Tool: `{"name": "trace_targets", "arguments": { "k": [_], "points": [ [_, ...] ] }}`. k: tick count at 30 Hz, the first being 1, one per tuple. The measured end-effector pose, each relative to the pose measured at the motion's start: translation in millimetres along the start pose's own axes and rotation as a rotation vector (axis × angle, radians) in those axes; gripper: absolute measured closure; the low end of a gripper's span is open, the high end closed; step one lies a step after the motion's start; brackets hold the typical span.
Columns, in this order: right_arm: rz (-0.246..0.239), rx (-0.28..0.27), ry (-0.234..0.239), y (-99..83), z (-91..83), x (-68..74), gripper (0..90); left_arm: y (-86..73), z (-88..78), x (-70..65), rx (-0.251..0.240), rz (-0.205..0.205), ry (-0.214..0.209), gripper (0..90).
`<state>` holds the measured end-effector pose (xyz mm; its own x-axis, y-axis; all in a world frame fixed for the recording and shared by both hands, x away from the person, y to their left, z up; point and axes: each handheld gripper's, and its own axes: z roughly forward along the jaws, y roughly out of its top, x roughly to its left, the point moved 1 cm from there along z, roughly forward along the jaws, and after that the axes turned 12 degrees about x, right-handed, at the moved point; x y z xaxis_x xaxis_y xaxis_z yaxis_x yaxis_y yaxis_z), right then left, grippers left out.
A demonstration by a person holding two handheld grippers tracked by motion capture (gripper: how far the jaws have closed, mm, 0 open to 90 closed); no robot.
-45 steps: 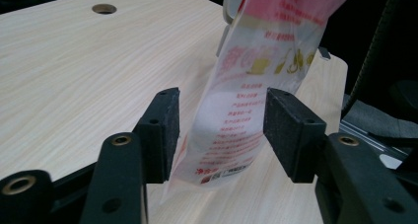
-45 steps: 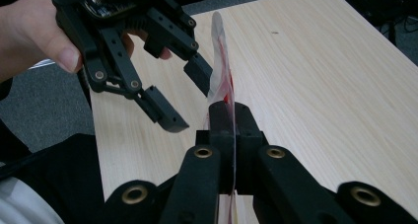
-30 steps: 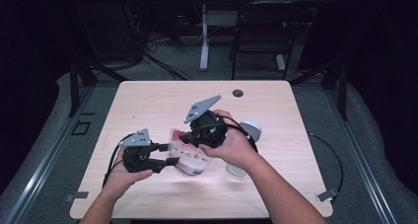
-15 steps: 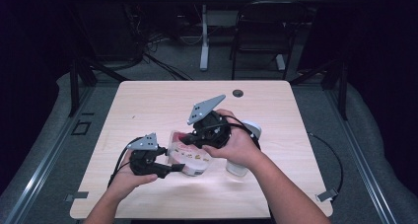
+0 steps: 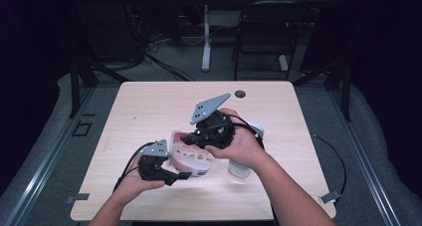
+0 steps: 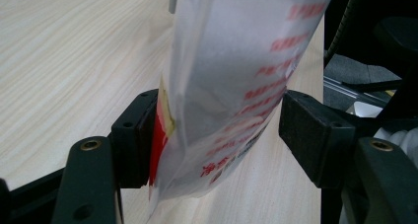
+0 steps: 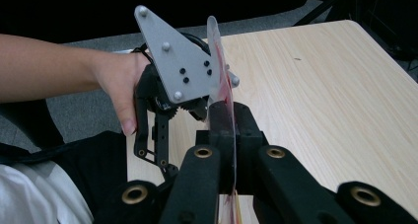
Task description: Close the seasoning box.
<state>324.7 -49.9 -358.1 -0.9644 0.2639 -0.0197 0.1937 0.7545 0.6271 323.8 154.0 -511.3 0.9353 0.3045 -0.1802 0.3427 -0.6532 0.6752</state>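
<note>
Between the two grippers, the plastic bag point(image 5: 191, 156) is clamped by the right gripper point(image 5: 191, 139); the left gripper point(image 5: 185, 175), lowered since, straddles it unclenched.

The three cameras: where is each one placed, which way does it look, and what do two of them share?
High view: above the table's near side, looking forward and down; both forearms, left gripper and right gripper hold a translucent plastic pouch with red print.
Left gripper view: on the left gripper, looking along its jaws across the light wooden table.
Right gripper view: on the right gripper, facing the person; one hand shows.
All share the pouch.
</note>
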Motion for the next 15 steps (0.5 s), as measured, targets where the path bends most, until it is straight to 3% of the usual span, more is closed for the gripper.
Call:
{"name": "trace_targets", "arguments": {
  "k": [9,15],
  "points": [
    [0.007,-0.018,-0.003,-1.1,-2.0,0.6,89.7,-4.3,7.5,0.9,-0.003,0.001,0.009,35.3],
    [0.010,-0.022,0.001,-3.0,-1.9,-0.8,89.7,-7.0,7.6,1.9,-0.011,-0.002,-0.018,44.0]
  ]
}}
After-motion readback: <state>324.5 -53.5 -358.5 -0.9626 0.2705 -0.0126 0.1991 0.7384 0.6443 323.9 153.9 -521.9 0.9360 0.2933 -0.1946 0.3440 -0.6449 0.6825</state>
